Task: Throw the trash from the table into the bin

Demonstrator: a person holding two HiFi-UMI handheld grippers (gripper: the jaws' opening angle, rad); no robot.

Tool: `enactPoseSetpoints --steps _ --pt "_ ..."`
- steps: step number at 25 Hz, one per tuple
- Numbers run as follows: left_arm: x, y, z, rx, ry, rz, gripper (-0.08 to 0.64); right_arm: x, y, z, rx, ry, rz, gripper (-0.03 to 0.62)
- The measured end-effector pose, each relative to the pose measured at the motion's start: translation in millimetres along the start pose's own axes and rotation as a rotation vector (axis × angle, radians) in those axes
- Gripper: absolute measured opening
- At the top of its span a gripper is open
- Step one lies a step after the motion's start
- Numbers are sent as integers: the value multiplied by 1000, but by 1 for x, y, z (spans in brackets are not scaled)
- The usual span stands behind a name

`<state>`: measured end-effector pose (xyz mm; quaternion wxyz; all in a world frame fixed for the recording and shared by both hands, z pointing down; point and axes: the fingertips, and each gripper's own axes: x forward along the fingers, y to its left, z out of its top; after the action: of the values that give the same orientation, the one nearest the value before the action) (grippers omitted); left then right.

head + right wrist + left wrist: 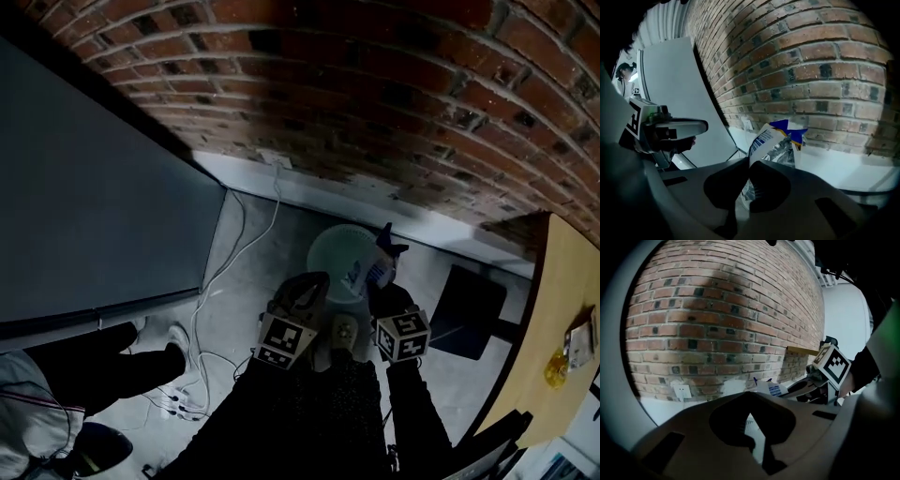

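A round white bin (330, 255) stands on the grey floor below the brick wall. My right gripper (386, 281) is shut on a crumpled blue-and-white wrapper (377, 272) and holds it over the bin's right rim. In the right gripper view the wrapper (776, 140) sticks up from the closed jaws of the right gripper (747, 161), silver inside showing. My left gripper (317, 281) hangs beside it over the bin's near rim, jaws together with nothing in them. From the left gripper view, the left gripper (750, 395) faces the wall, with the wrapper (773, 389) off to its right.
White cables (217, 274) run across the floor to a power strip (180, 403) on the left. A dark panel (84, 206) fills the left side. A wooden table (562, 309) on the right carries a yellow item (556, 367). A dark chair seat (469, 309) stands beside the bin.
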<state>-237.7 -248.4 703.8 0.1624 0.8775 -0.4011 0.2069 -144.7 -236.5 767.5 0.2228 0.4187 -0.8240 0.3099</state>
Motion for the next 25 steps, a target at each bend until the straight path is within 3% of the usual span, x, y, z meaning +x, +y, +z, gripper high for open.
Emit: enactPoseSetpoints --steps 11,21,22,24,25 --pt "73 4 -54 -20 69 -40 5 57 -30 -44 11 53 33 10" --pt "83 9 -82 -65 108 -50 6 94 -33 -79 20 156 18 12" --pt "82 9 -83 -61 106 -52 5 96 -34 -83 16 175 7 21" --pt "78 8 -83 -54 105 -57 6 99 -33 -89 12 201 -10 146" --pt "76 8 -82 -53 105 -59 6 100 -33 -90 10 208 -13 162"
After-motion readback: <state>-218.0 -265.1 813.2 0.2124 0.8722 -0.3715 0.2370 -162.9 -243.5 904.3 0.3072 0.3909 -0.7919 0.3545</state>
